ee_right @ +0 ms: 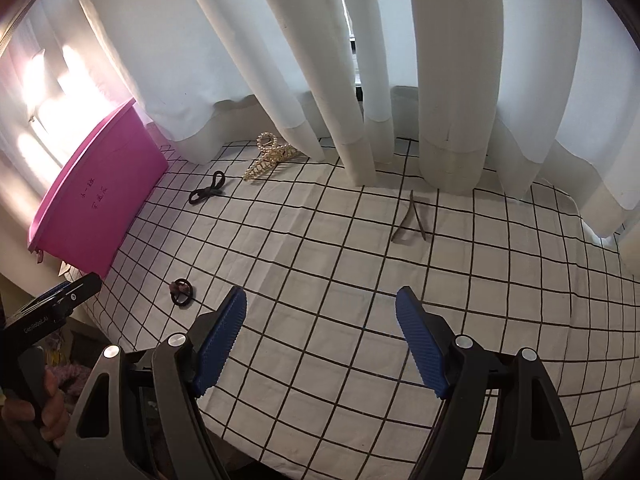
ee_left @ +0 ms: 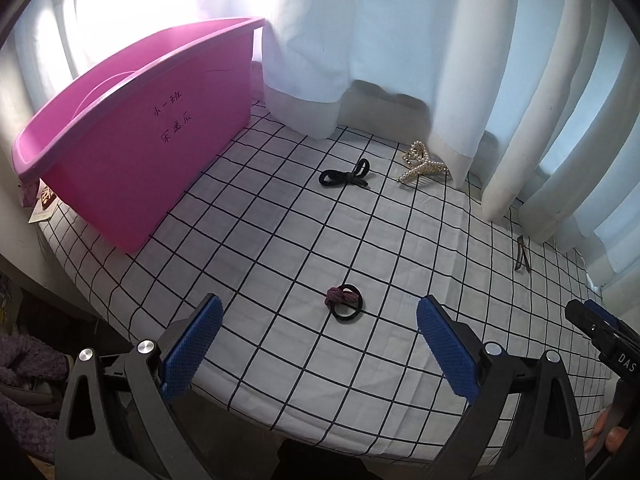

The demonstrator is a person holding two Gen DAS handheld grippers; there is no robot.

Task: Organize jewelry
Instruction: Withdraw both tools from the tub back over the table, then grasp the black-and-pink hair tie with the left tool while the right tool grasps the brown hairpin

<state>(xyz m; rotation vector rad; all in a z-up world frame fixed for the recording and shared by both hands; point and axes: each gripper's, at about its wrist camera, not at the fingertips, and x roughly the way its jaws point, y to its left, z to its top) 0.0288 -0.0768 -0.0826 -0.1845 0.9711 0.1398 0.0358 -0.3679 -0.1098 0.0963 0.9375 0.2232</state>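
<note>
A pink plastic bin [ee_left: 136,152] stands at the left of a table under a white cloth with a black grid [ee_left: 280,240]. Near me lies a black hair tie with a purple knot [ee_left: 345,302], straight ahead of my open, empty left gripper [ee_left: 318,316]. Farther back lie a black bow-shaped hair tie [ee_left: 346,175] and a pearl claw clip [ee_left: 422,165]. A thin brown hairpin [ee_right: 410,218] lies ahead of my right gripper [ee_right: 322,308], which is open and empty above the cloth. The right wrist view also shows the bin [ee_right: 100,196], knotted tie [ee_right: 182,291], bow tie [ee_right: 208,189] and pearl clip [ee_right: 270,156].
White curtains [ee_right: 360,80] hang along the back edge and drape onto the cloth. A paper tag [ee_left: 42,208] lies beside the bin at the table's left edge. The person's hand [ee_right: 44,408] holds the left gripper's handle. The table's front edge runs just under both grippers.
</note>
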